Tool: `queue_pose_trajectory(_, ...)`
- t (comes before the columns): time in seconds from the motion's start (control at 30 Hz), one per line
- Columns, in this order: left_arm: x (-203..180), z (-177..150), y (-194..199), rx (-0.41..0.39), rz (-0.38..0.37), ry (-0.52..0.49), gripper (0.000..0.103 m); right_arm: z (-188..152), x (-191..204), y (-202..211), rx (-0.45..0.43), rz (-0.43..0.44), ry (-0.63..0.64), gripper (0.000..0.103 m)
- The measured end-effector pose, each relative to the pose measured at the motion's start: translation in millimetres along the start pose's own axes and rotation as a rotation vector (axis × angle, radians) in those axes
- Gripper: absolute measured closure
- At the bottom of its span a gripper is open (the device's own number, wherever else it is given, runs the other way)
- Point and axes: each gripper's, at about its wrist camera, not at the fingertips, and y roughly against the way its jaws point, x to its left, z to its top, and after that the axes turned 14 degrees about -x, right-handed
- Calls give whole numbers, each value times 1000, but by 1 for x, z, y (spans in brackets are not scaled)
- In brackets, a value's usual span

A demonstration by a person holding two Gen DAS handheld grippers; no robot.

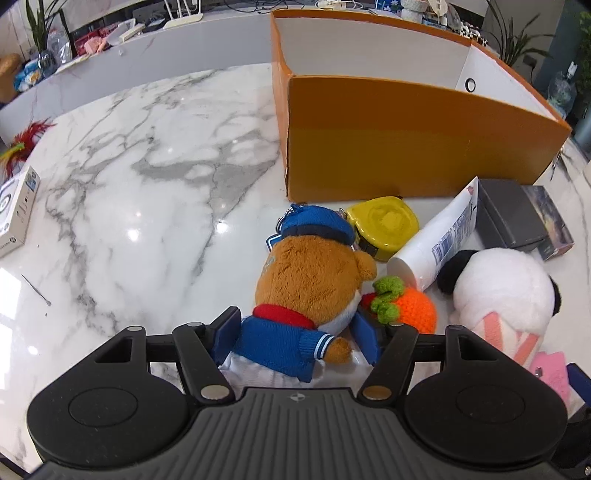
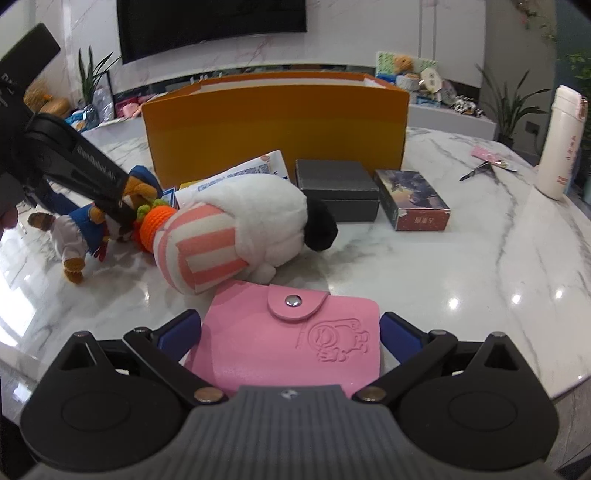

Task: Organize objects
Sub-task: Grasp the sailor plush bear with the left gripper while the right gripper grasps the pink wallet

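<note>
Left wrist view: sits on the left gripper [image 1: 295,332], looking steeply down along its two blue fingers at the white marble tabletop [image 1: 147,184]; very near a brown plush bear in a blue sailor suit [image 1: 295,280].
Left view far field: tall orange cardboard box [image 1: 406,147] with a white inside.
Right wrist view: sits on the right gripper [image 2: 290,332], tilted more shallowly across the table; very near a pink snap-button leather card wallet [image 2: 295,339].
Right view far field: black wall screen [image 2: 210,26].
Shared: bear [image 2: 74,229], orange crocheted carrot [image 1: 413,306] [image 2: 151,225], white plush panda [image 1: 506,291] [image 2: 243,221], dark grey box [image 1: 509,218] [image 2: 336,188], orange box [image 2: 273,125].
Cross-sight: the left gripper's black arm shows at the right view's left edge.
</note>
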Motion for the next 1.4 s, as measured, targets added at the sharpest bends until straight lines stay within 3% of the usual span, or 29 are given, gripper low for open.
queue_pose_trajectory(0.17, 1, 0, 0, 0, 0, 8, 27, -8, 4, 3, -53, -28, -8, 1)
queue_pose_trajectory(0.37, 4, 1, 0, 2, -7, 28, 27, -8, 5, 8, -49, -10, -39, 1)
queue_pose_trajectory(0.83, 3, -1, -3, 11, -2, 19, 26, -13, 15, 9, -104, 30, 72, 1)
queue_pose_trajectory(0.97, 3, -1, -3, 11, -3, 19, 26, -8, 2, 0, -80, 72, 30, 1)
queue_pose_trajectory(1.2, 4, 0, -3, 13, -4, 23, 26, -3, -18, -4, -24, 12, -96, 1)
queue_pose_trajectory(1.27, 4, -1, -3, 13, -5, 28, 26, 0, -12, -3, -16, 109, 0, 1)
queue_pose_trajectory(1.4, 3, -3, -3, 10, 0, 36, 26, 20, -2, -3, 30, 448, 362, 1)
